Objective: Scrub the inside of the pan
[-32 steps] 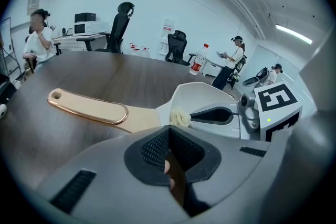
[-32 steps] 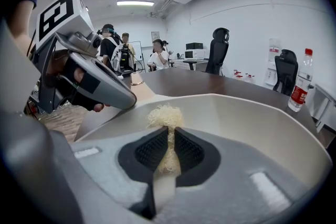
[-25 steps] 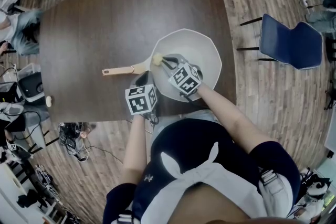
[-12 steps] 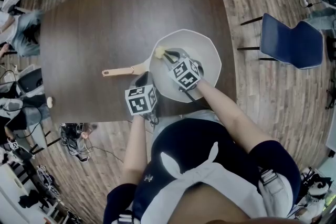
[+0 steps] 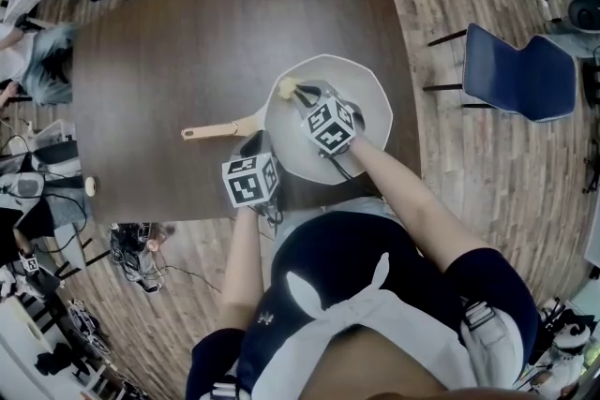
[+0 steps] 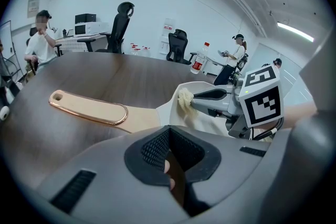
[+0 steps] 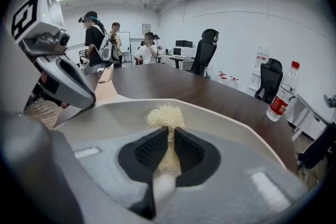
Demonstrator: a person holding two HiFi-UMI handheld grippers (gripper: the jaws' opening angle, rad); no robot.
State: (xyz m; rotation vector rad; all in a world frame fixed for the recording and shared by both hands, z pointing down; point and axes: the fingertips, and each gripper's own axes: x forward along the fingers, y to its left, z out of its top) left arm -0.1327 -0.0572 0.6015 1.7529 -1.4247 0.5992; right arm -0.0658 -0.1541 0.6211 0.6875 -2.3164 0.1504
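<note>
Shifted since a second ago: scrub pad, up the left inner wall of pan (frame centre, near edge of table). My right gripper clenched on pad; left gripper closed beside handle. Step: scrubbing. Next, I judge: sweep pad back across the floor, pressing.

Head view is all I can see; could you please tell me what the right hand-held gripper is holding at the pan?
Observer: The right hand-held gripper has its jaws shut on a pale, stringy scrubber, with a white stem running back between them.
Operator: Thank you; is the scrubber inside the pan?
Observer: Yes; the left gripper view shows its tuft just inside the rim of the pan, on the handle side.
</note>
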